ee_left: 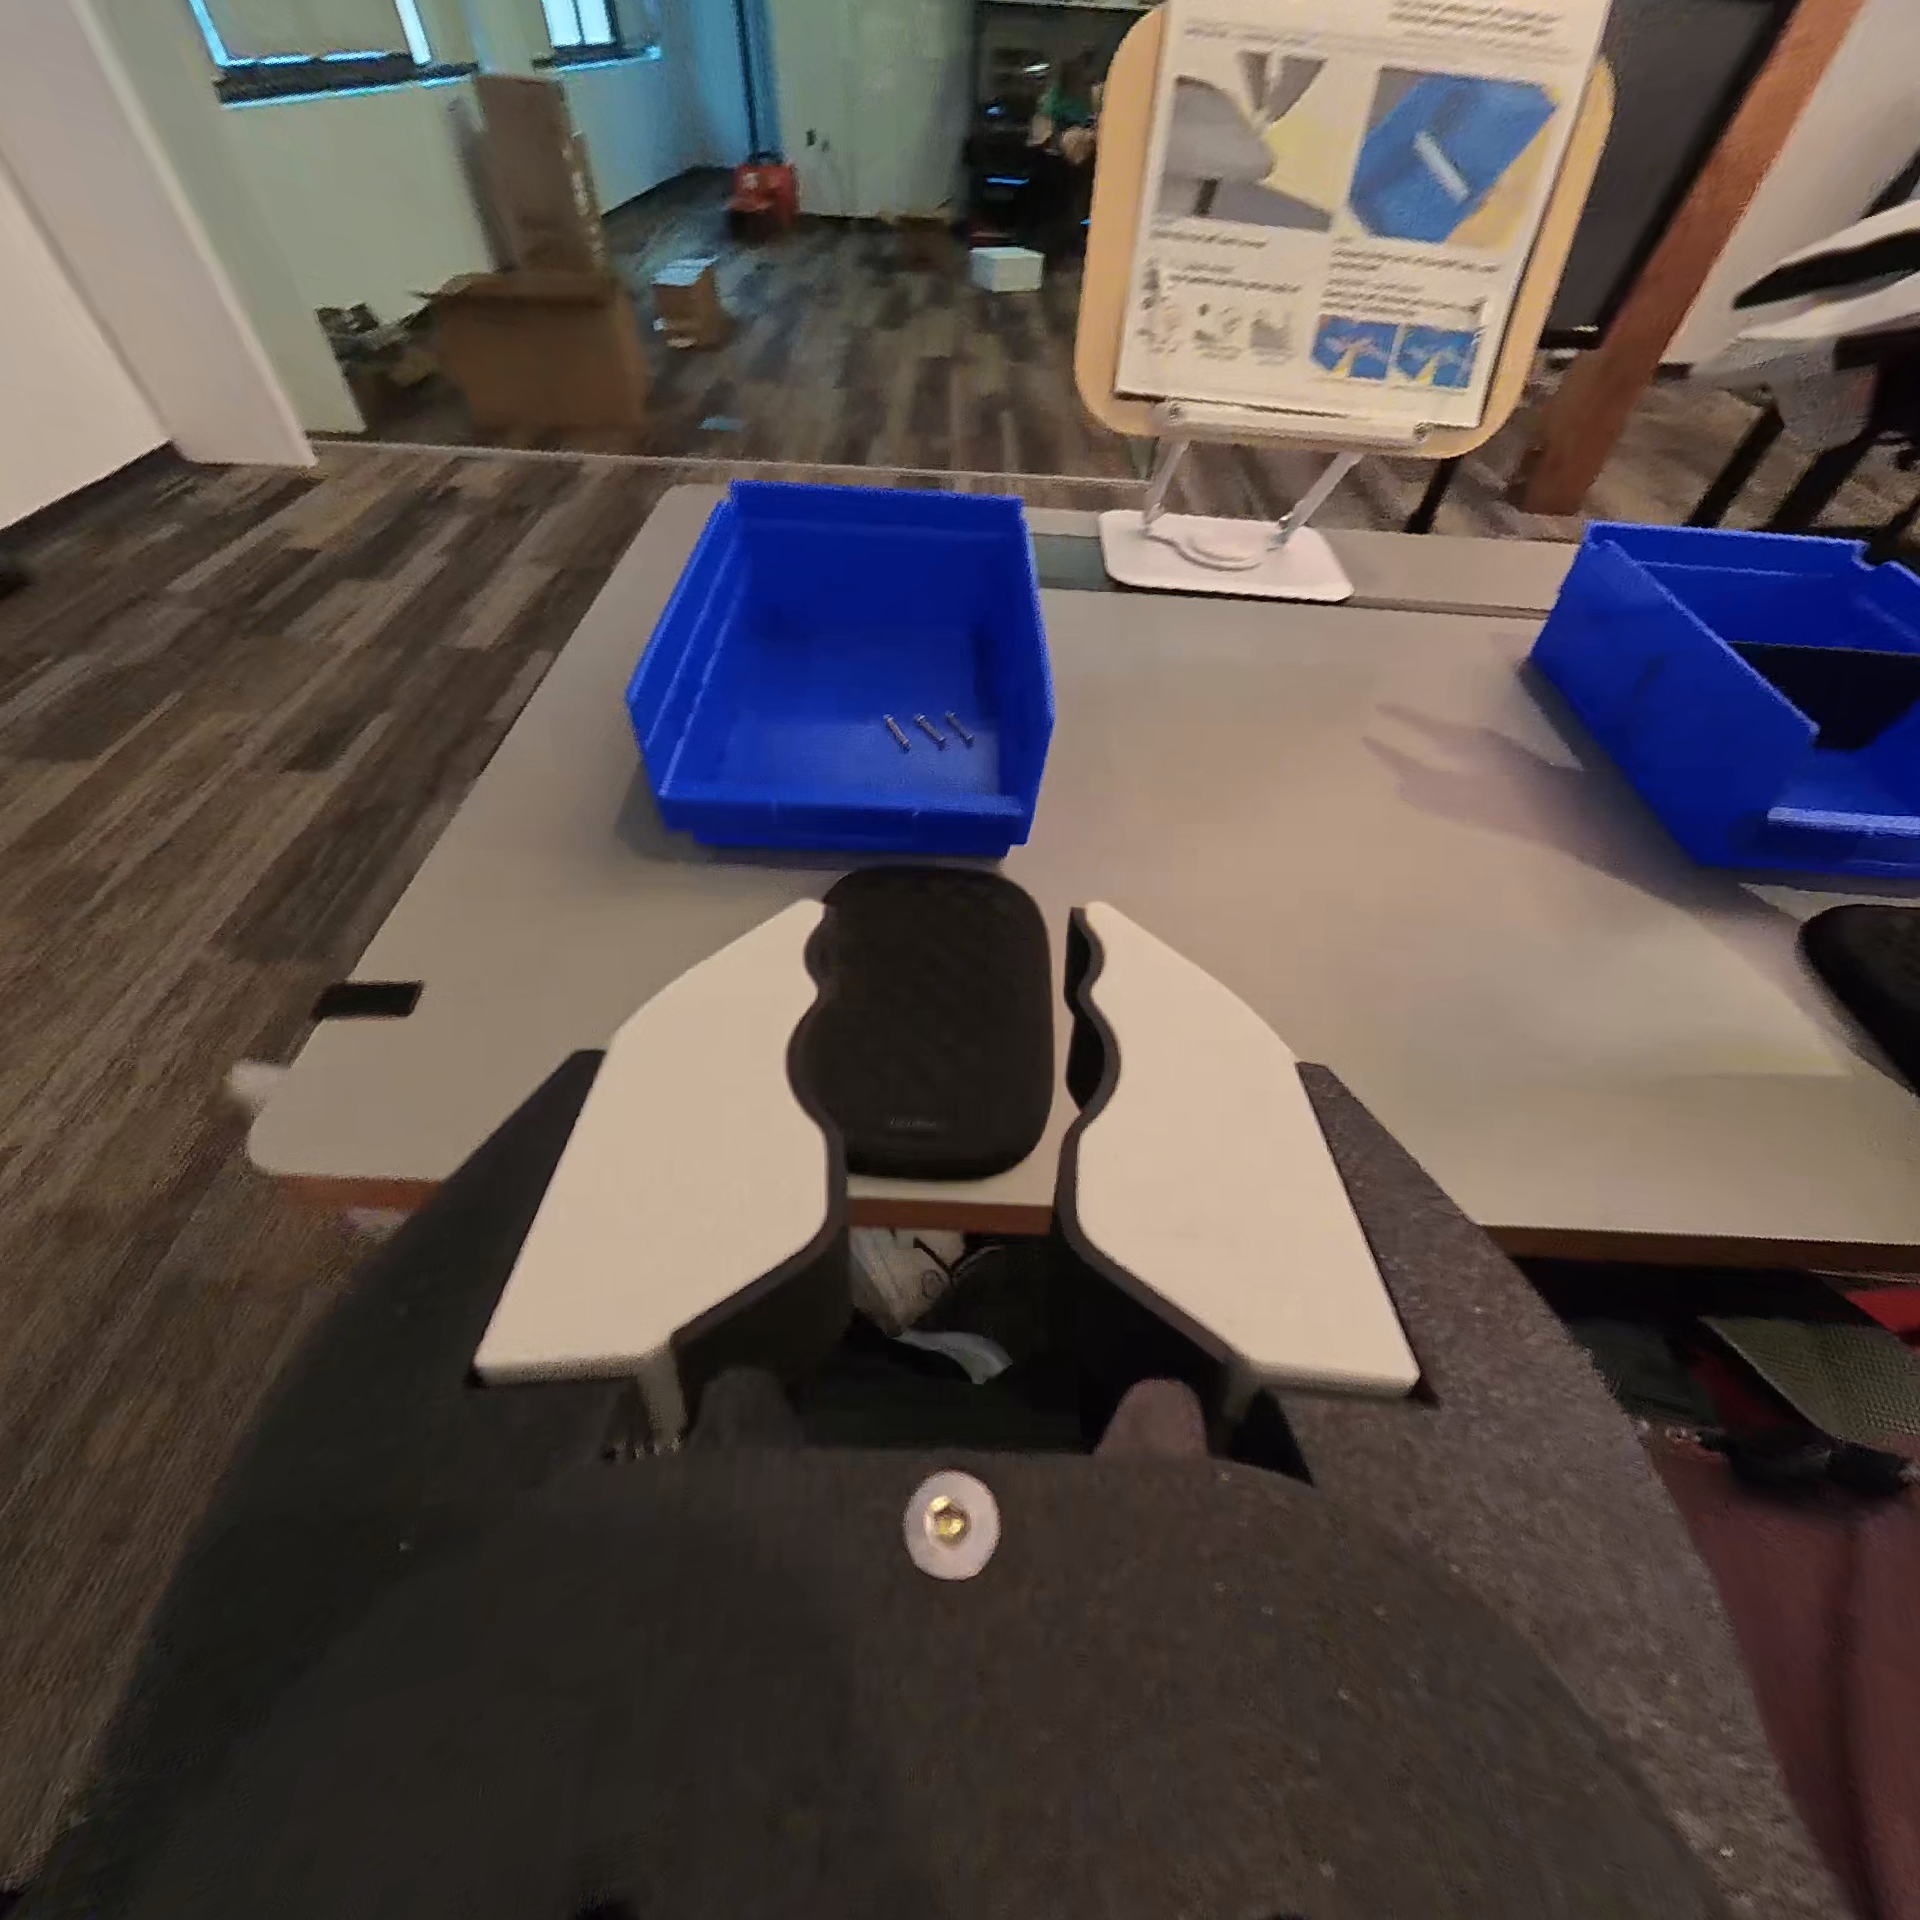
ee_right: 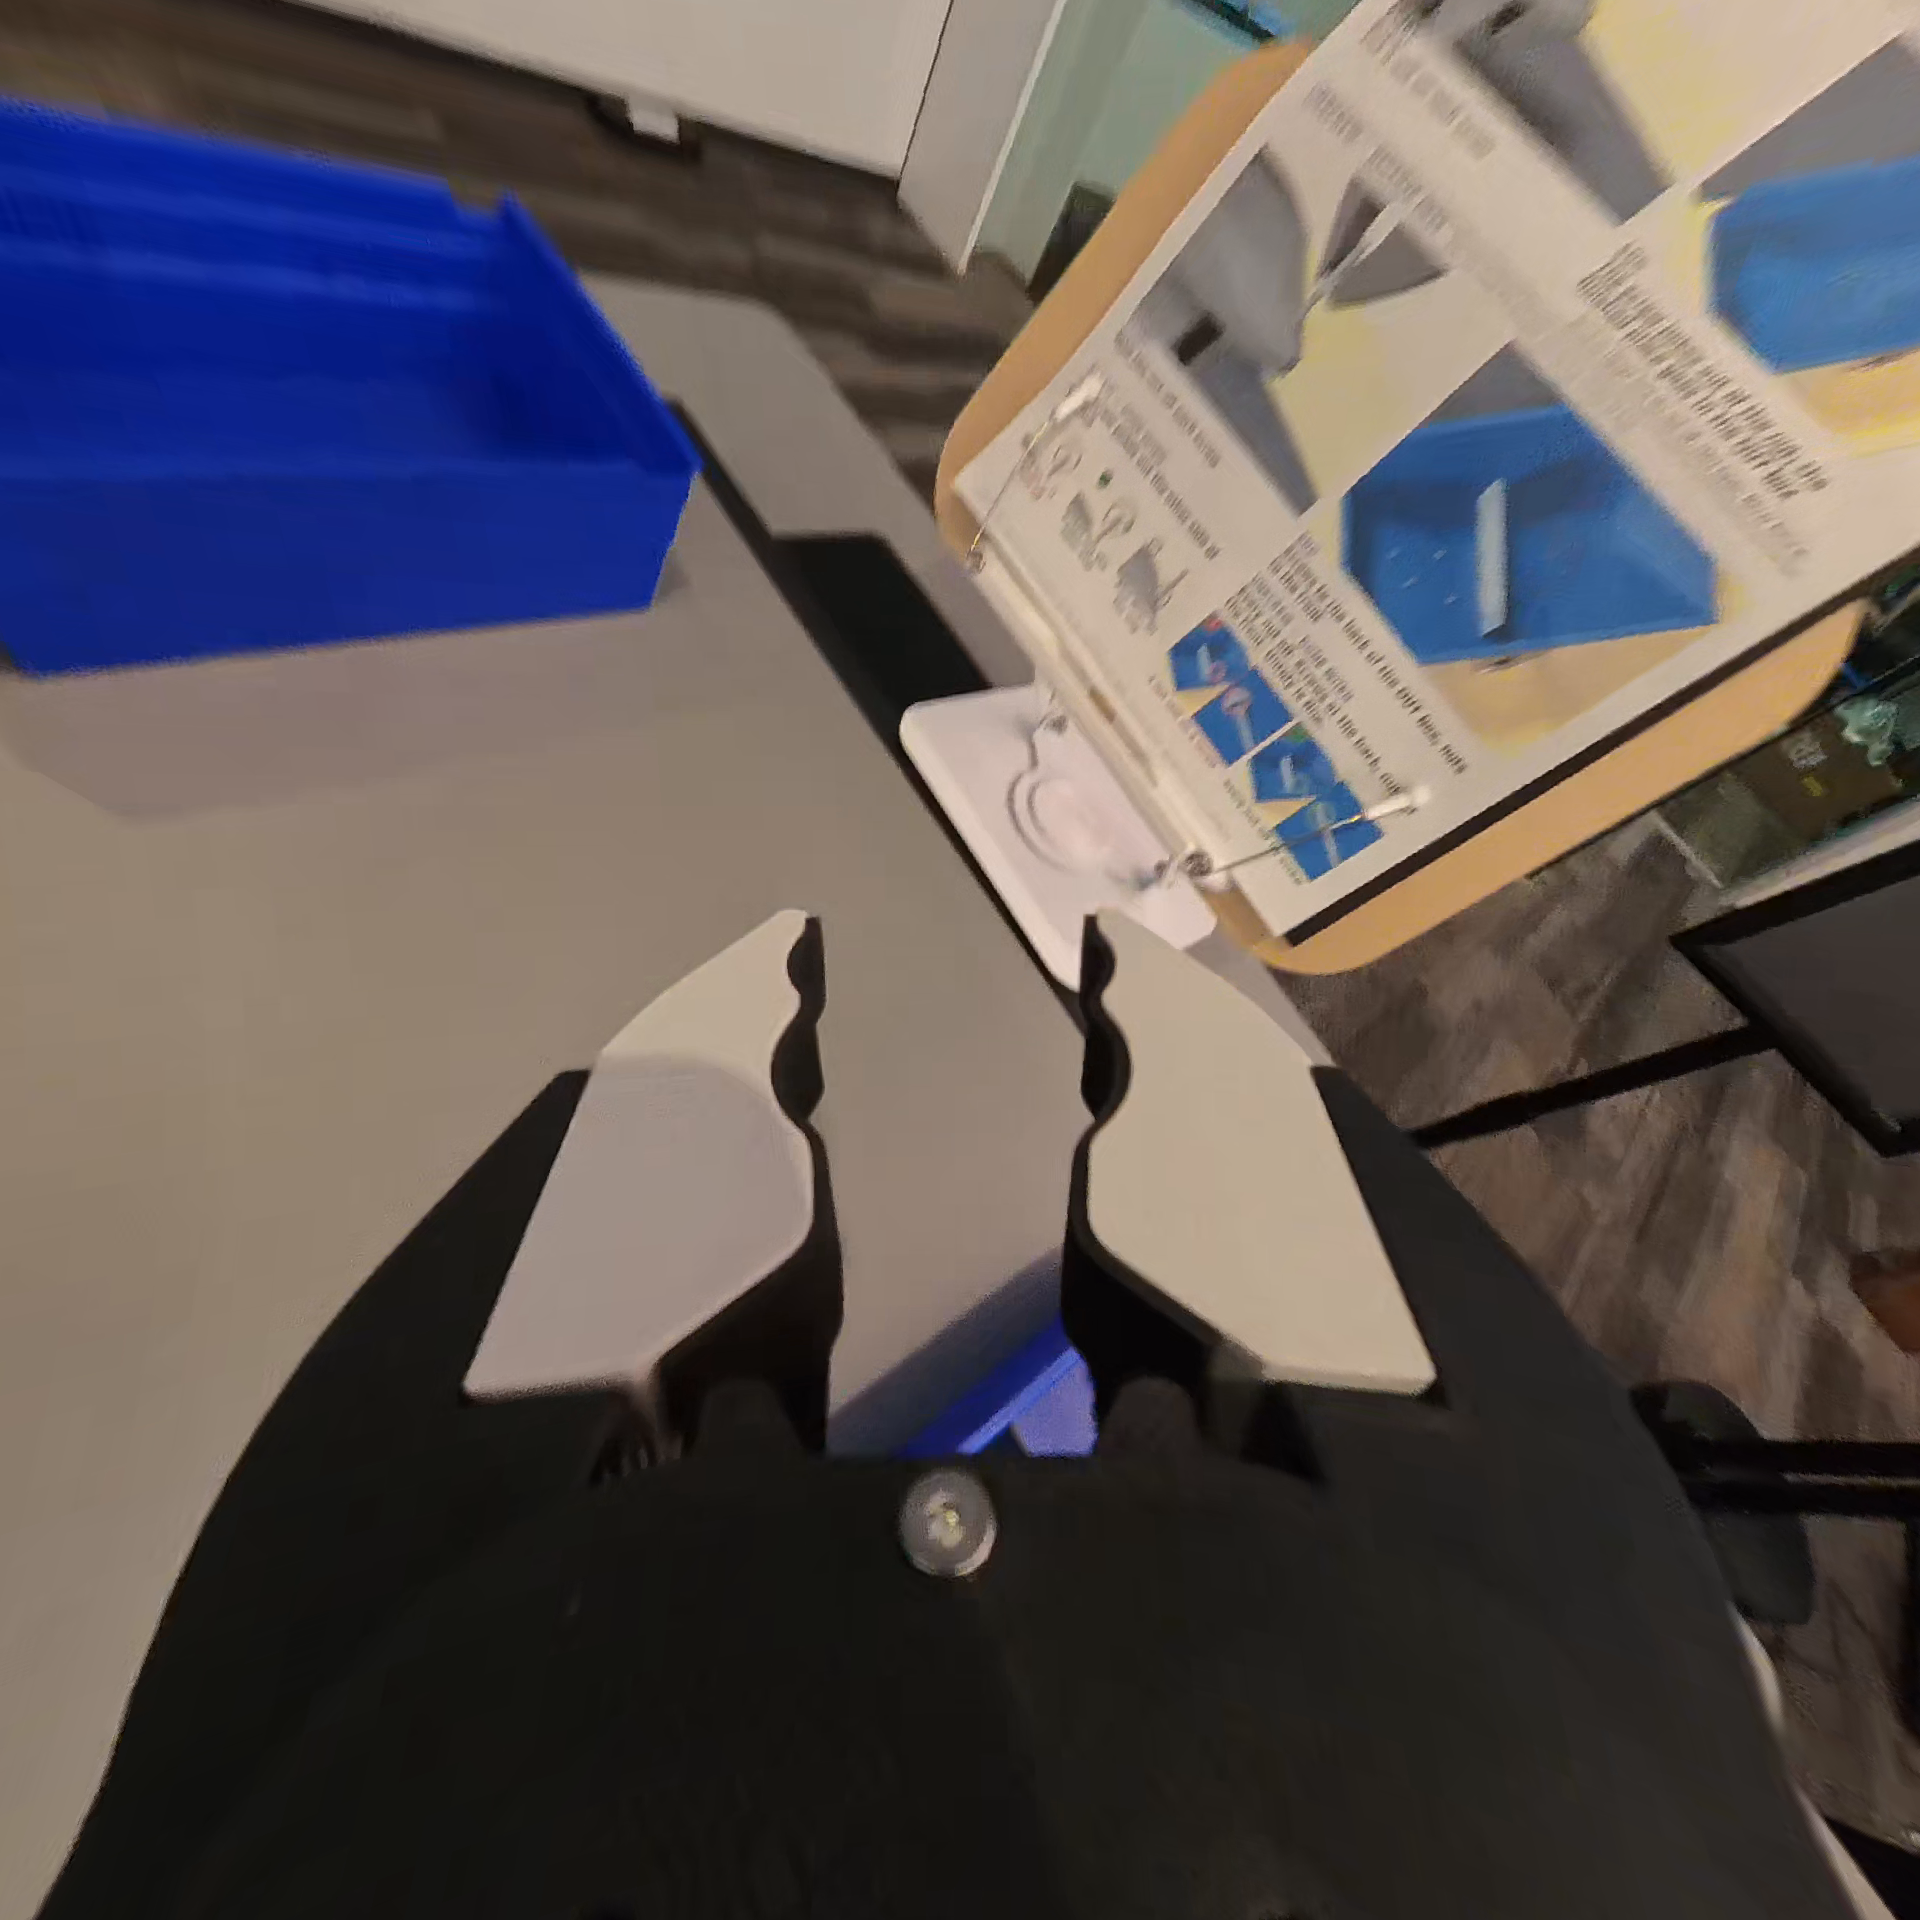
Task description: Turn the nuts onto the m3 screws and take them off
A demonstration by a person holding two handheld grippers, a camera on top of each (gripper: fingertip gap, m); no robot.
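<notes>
Three small metal screws [ee_left: 928, 729] lie side by side on the floor of a blue bin [ee_left: 748, 665] on the grey table [ee_left: 1247, 935]. My left gripper [ee_left: 945, 909] is open and empty, held above the table's near edge, in line with that bin. A black pad [ee_left: 935, 1029] lies on the table under its fingers. My right gripper [ee_right: 948, 925] is open and empty, tilted above the table. The blue bin shows blurred in the right wrist view [ee_right: 312, 416] at the upper left. No nuts are visible.
A second blue bin [ee_left: 1662, 717] stands at the table's right. An instruction sheet on a wooden stand [ee_left: 1340, 208] sits at the table's back edge; it also fills the right wrist view [ee_right: 1455, 468]. Another black pad [ee_left: 1870, 977] lies at the right edge. Cardboard boxes [ee_left: 540, 343] stand on the floor beyond. The tips of one gripper are about 55 cm away from the tips of the other.
</notes>
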